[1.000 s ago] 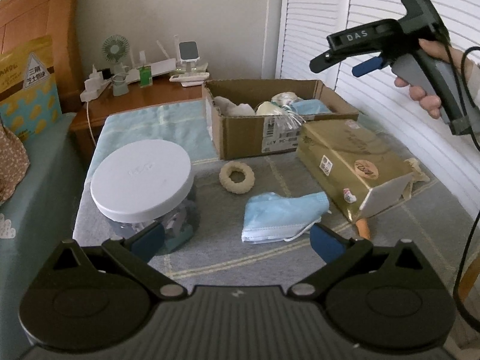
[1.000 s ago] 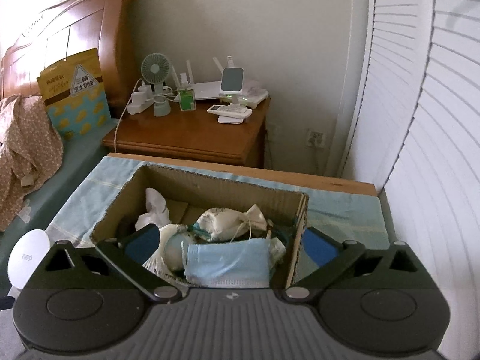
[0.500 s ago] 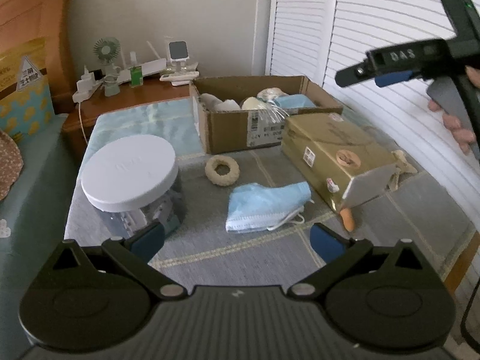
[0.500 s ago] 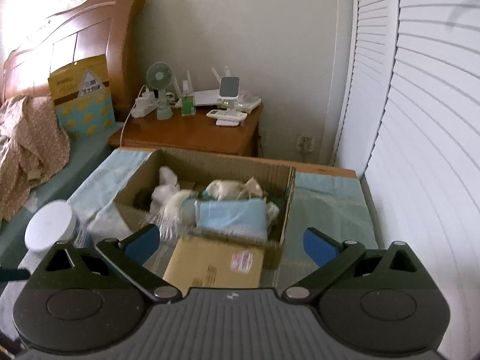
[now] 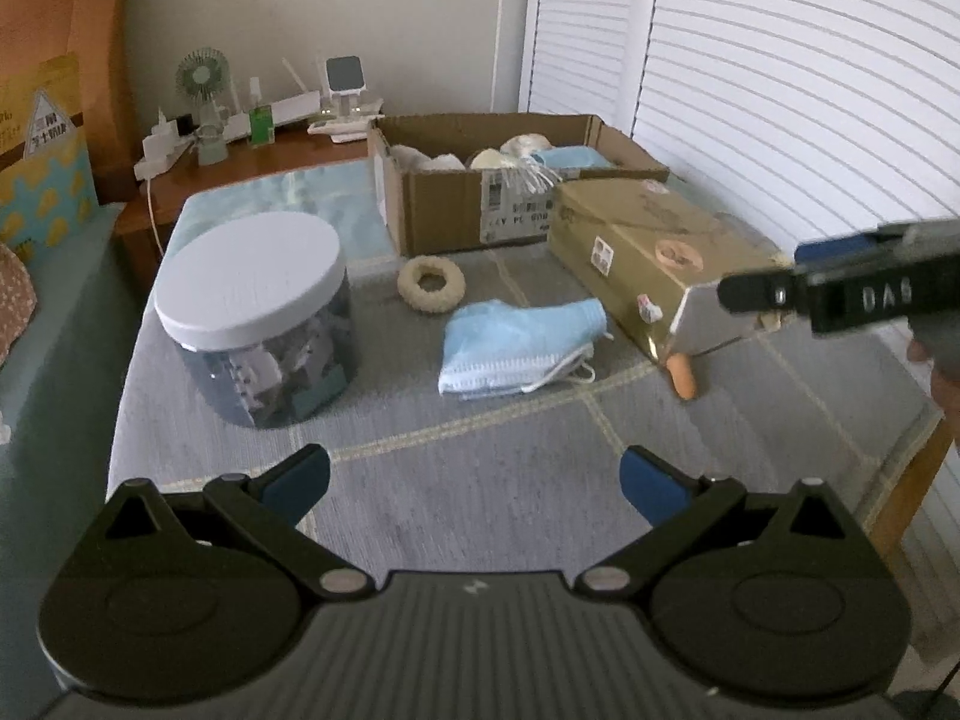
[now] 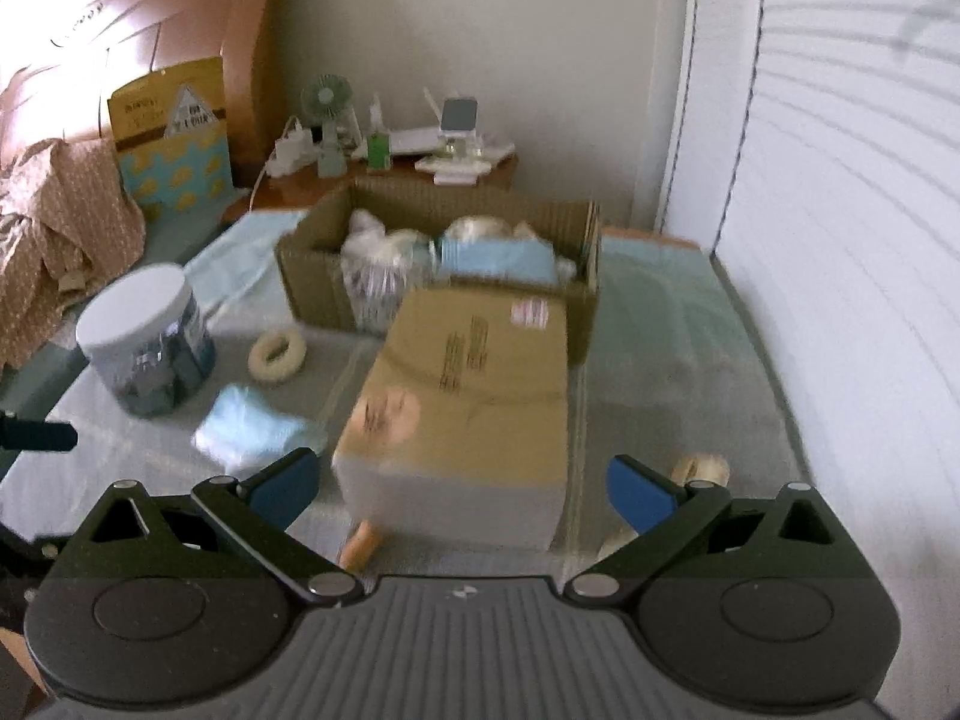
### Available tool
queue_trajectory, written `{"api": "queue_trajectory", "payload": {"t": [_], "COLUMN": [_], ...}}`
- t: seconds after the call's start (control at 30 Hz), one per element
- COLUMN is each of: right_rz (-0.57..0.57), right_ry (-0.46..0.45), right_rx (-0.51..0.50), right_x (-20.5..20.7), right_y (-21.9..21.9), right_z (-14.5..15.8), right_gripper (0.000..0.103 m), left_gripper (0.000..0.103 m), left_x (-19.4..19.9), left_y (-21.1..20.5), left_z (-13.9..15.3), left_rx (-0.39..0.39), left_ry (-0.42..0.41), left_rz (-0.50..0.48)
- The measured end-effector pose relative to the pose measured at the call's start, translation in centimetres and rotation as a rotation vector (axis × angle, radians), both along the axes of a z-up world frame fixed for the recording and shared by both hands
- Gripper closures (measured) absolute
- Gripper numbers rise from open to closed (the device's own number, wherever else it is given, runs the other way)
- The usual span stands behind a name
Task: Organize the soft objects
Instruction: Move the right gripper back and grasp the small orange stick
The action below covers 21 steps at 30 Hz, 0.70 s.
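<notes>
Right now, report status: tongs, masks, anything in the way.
Left tongs open, empty. Right tongs open, empty. Blue face masks loose on the mat, cardboard box behind. Gold package beside them.

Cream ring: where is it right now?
In the left wrist view the cream ring lies on the grey mat, just in front of the open cardboard box, between the white-lidded jar and the blue face mask.

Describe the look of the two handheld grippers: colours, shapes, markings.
Both match: the left gripper and right gripper have black linkage arms with silver pivot pins, round black discs, a ribbed grey body and blue finger pads. Seen from the left camera, the right gripper's black bar reads "DAS" in pale letters.
</notes>
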State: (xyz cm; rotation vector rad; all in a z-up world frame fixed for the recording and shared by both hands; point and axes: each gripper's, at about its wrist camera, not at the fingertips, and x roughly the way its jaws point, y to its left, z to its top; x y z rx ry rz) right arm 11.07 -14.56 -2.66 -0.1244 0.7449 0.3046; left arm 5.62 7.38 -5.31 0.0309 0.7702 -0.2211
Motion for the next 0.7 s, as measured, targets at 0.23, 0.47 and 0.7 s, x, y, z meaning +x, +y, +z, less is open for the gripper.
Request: {"api": "queue_trajectory", "payload": {"t": [0.23,0.47,0.7], "right_rz": [-0.026,-0.006,-0.012], "right_ry": [0.037,0.047,0.061], "right_rx": [-0.042,-0.100,-0.117], "right_x": [-0.6,-0.8,-0.2], "right_y": [0.6,2.0,2.2], "right_z": [-2.3,-3.9,-5.0], "right_gripper": [0.000,0.000,0.000], "left_gripper": [0.001,0.001,0.001], "left_x": [-0.3,-0.3,0.0], "left_y": [0.0,0.1,0.0], "left_z": [-0.4,-0.9,-1.2], "left_rx": [-0.003,-0.003,0.007], "left_ry": [0.006,0.019,0.034], "left_rz": [-0.005,-0.004,-0.005]}}
